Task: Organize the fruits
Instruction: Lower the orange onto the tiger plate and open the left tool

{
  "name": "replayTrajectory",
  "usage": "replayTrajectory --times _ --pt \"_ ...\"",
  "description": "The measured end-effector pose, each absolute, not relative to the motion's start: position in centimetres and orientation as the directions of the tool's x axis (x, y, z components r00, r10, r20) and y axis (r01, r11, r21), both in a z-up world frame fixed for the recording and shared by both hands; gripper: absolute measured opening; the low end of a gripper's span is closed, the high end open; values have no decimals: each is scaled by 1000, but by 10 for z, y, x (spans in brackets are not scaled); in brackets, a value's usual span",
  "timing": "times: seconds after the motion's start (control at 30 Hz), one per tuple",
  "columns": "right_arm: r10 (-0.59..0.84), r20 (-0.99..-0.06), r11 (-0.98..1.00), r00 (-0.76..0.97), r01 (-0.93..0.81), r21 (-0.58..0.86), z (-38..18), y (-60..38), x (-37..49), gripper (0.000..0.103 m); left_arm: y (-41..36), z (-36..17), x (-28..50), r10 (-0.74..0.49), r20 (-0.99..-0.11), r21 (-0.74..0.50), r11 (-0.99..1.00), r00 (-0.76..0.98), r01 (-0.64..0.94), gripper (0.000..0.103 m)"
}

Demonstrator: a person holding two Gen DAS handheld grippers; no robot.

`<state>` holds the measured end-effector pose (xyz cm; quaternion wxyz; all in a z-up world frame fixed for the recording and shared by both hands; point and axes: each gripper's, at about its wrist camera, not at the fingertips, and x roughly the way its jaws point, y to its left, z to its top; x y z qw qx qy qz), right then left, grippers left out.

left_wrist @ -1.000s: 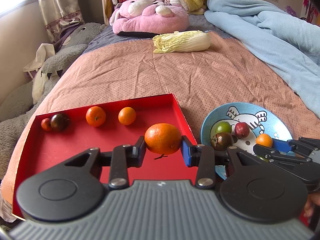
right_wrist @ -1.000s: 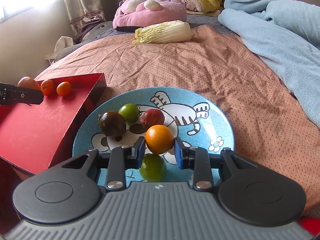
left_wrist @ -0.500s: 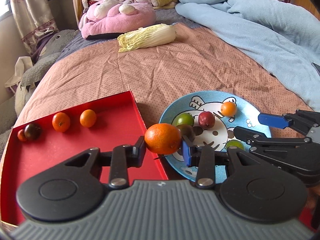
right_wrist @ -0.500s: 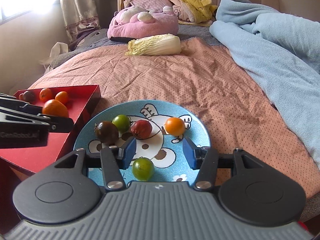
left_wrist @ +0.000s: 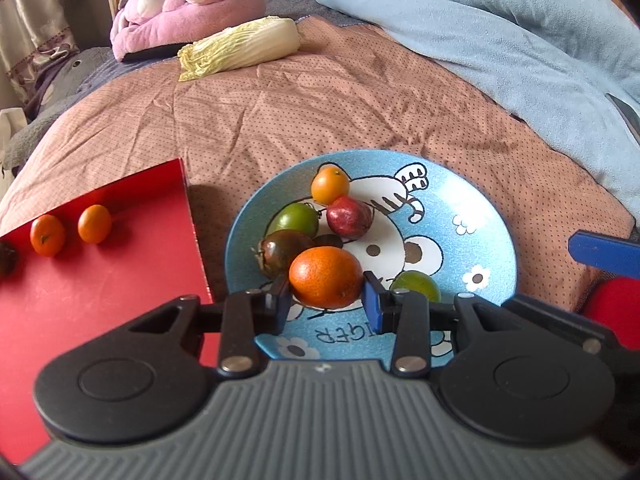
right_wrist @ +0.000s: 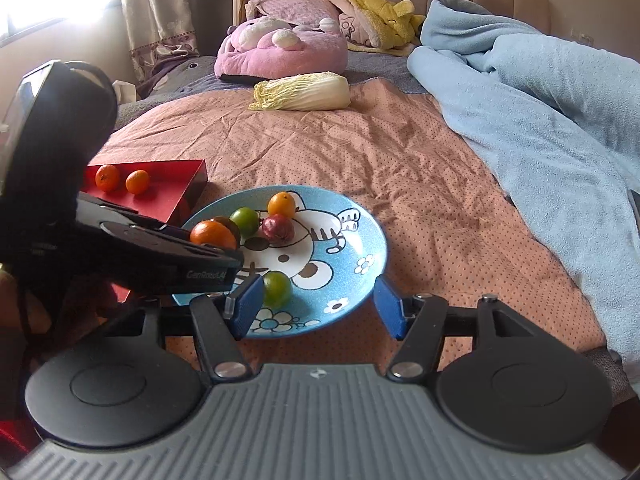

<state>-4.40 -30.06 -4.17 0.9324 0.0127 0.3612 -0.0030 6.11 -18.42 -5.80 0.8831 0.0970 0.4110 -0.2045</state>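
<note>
Holding an orange (left_wrist: 326,277) clamped between both fingers, left hand-held gripper (left_wrist: 326,300) over the near left part of the blue plate (left_wrist: 492,220) on the bed (left_wrist: 360,112). On the plate: a small orange fruit (left_wrist: 330,185) at the far side, a red fruit (left_wrist: 349,217) just near of it, a green tomato (left_wrist: 298,218) to their left, a dark tomato (left_wrist: 282,250) nearer still, and a second green tomato (left_wrist: 416,285) near right, partly hidden by a finger. Left of the plate, a red tray (left_wrist: 100,292) with two small oranges (left_wrist: 70,230) side by side at its far end. Right hand-held gripper (right_wrist: 318,304) spread wide apart, gripping nothing, at the plate's near rim, one blue pad (right_wrist: 248,302) just beside a green tomato. Far up the bed, a cabbage (left_wrist: 240,48), a pink plush toy (left_wrist: 184,12) beyond it, and a blue blanket (left_wrist: 500,40) along the right.
</note>
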Motion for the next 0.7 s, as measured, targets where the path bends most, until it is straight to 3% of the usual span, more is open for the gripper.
replayTrajectory --times 0.5,0.57,0.63,0.7 --pt "2 -692 1000 722 -10 -8 -41 -292 -61 69 -212 -56 56 -306 -754 37 863 581 503 42" --pt "-1 -692 1000 722 -4 -6 -41 -293 -63 71 -212 -53 53 -309 -750 42 860 585 508 48" --pt "-1 -691 1000 722 3 1 -40 -294 -64 74 -213 -50 48 -313 -740 53 855 596 515 64" --pt "4 -693 1000 721 6 12 -39 -294 -66 74 -215 -46 44 -317 -728 69 849 608 524 64"
